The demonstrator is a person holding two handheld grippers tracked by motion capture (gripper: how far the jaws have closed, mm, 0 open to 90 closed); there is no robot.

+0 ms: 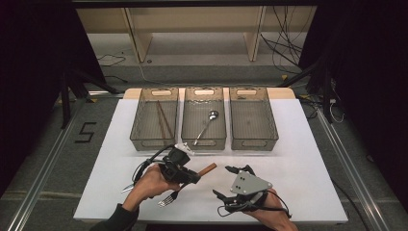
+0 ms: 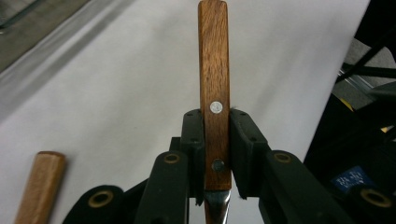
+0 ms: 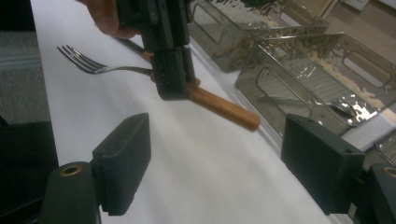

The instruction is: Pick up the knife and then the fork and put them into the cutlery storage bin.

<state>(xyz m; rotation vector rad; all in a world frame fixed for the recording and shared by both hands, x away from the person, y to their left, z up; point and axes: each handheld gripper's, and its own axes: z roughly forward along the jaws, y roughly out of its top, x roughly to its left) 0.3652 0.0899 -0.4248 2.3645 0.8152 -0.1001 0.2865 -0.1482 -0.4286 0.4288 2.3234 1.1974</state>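
Two claws work over the white surface (image 1: 298, 159): the left claw (image 1: 192, 176) is clamped on the wooden handle of a knife (image 2: 214, 84), gripping it near the blade end so the handle sticks out past the jaws, lifted just above the surface in front of the middle bin (image 1: 204, 139). The right claw (image 1: 226, 182) stands wide open with nothing between its jaws, near the front edge. A fork (image 3: 88, 65) and a second wooden-handled utensil (image 2: 41, 186) lie beside the left hand (image 1: 151, 185).

Apparently "5" on floor (image 1: 85, 132).
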